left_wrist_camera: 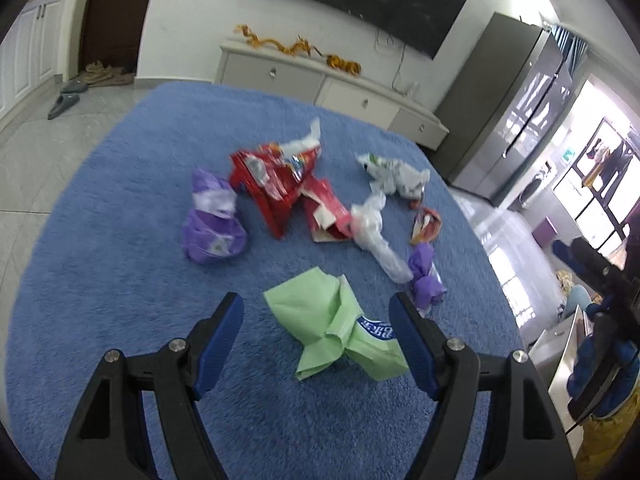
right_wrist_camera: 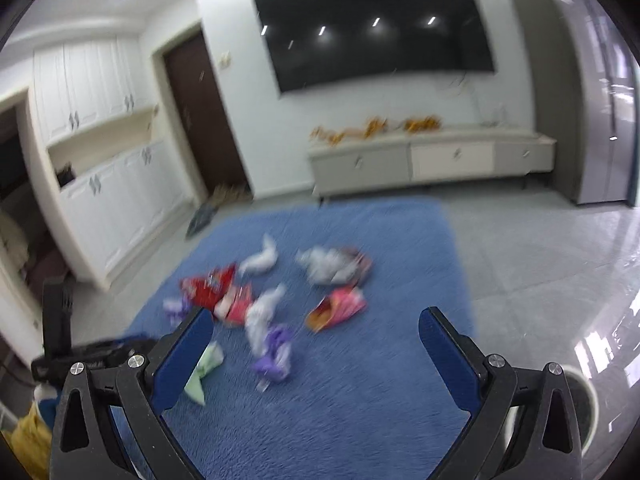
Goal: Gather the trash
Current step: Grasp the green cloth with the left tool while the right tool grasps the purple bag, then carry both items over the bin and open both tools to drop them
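Left wrist: crumpled green wrapper (left_wrist_camera: 336, 332), shaggy rug (left_wrist_camera: 120, 280)

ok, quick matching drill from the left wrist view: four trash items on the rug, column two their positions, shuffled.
Items:
1. green wrapper
2. big purple bag
3. red snack bag
4. white crumpled wrapper

Places:
A. far right of the pile
B. between the left claw's fingers
C. left edge of the pile
D. middle of the pile, beyond the green one

Pairs: 1-B, 2-C, 3-D, 4-A
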`<act>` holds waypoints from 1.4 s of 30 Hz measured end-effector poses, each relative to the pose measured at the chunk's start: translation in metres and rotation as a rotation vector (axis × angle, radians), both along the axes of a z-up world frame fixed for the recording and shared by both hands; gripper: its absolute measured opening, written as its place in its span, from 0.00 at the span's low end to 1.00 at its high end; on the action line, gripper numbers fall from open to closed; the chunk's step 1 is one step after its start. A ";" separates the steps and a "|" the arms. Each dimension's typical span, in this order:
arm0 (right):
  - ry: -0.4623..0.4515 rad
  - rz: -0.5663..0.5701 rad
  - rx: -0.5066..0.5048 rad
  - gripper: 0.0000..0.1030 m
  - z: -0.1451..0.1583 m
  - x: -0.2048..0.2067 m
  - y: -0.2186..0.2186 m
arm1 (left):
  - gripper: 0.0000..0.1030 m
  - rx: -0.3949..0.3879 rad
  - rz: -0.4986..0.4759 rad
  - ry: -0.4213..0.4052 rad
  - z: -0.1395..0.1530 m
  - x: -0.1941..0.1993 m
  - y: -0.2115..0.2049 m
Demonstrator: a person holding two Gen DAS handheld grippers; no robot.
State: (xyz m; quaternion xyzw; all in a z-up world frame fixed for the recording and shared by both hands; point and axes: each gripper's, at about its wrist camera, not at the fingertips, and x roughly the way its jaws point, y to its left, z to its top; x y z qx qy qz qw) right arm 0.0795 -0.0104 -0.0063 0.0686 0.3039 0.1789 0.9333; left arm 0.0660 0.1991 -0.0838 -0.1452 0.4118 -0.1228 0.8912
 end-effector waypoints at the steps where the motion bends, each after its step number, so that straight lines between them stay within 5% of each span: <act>1: 0.030 0.017 -0.002 1.00 -0.008 0.005 0.007 | 0.72 0.004 -0.009 0.009 -0.004 0.004 -0.004; 4: 0.120 0.052 -0.013 0.99 -0.030 0.026 0.031 | 0.72 0.006 -0.032 0.034 -0.014 0.014 -0.012; 9: 0.232 0.126 -0.026 0.70 -0.061 0.054 0.060 | 0.72 0.007 -0.062 0.072 -0.028 0.022 -0.022; 17: 0.350 0.150 -0.062 0.49 -0.101 0.064 0.075 | 0.71 0.009 -0.102 0.066 -0.031 0.022 -0.028; 20: 0.343 0.143 -0.078 0.31 -0.103 0.062 0.074 | 0.56 0.012 -0.118 0.060 -0.032 0.022 -0.034; 22: 0.333 0.141 -0.077 0.31 -0.100 0.056 0.072 | 0.44 0.001 -0.127 0.058 -0.031 0.020 -0.036; 30: 0.237 0.124 -0.060 0.30 -0.064 0.019 0.056 | 0.31 -0.005 -0.119 0.005 -0.016 0.004 -0.035; 42: 0.120 0.013 -0.025 0.30 -0.025 -0.041 0.004 | 0.27 -0.006 -0.114 -0.082 0.019 -0.032 -0.032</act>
